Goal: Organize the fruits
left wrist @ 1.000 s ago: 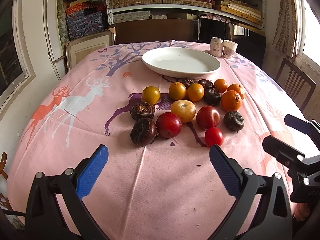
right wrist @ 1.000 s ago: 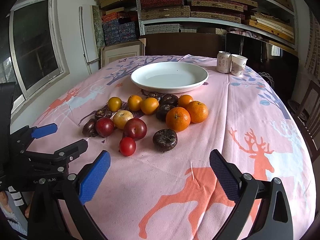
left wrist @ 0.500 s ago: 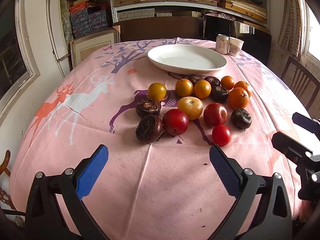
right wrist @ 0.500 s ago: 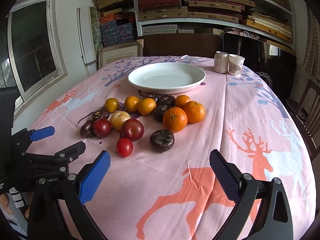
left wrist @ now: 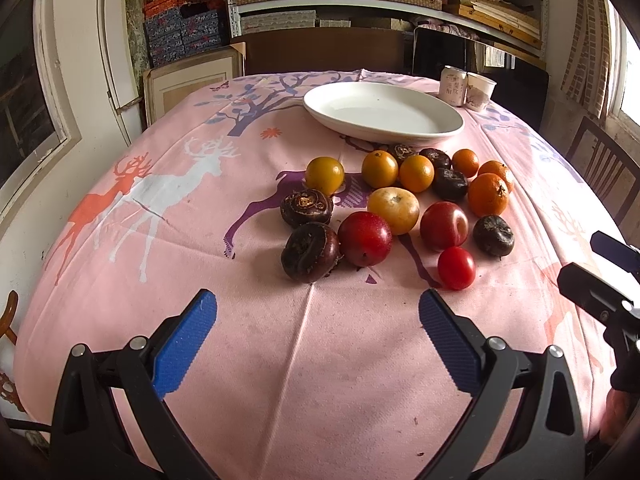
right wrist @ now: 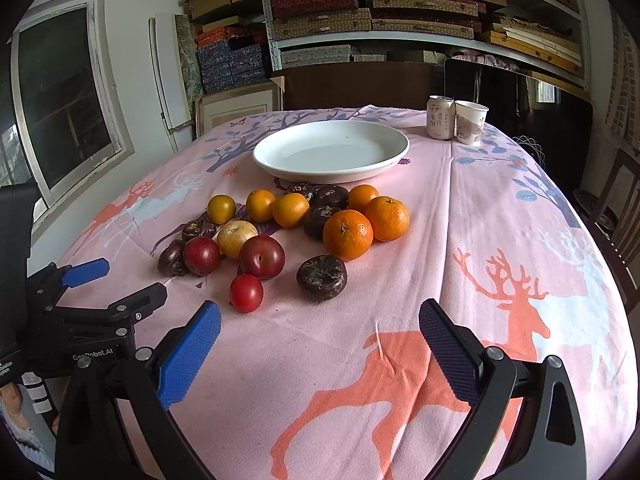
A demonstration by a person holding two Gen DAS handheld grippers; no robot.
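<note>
A wide, shallow white ceramic plate [right wrist: 331, 151] sits bare at the far middle of the pink deer-printed tablecloth [right wrist: 460, 264], with the loose fruit gathered just in front of it, so the plate looks meant as the collecting place. No fruit is in it yet. Nearest the grippers lie a small glossy red tomato [left wrist: 456, 268], a dark, wrinkled brown water chestnut [left wrist: 310, 252] touching a smooth red plum [left wrist: 365, 238], and a second dark chestnut [right wrist: 322, 278] out on the right of the cluster. Farther back are yellow-orange round fruits and three rough-skinned orange mandarins [right wrist: 348, 234] close to the plate's near rim. The left gripper [left wrist: 318, 334] hovers low over the near cloth, its blue-padded fingers [left wrist: 185, 342] spread wide and holding nothing; the right gripper [right wrist: 320, 344] beside it is likewise spread and empty. Both point at the near edge of the pile, probably lining up a first pick. A pale drink can [right wrist: 440, 117] and a paper cup [right wrist: 471, 121] stand at the far right, clear of the work.
</note>
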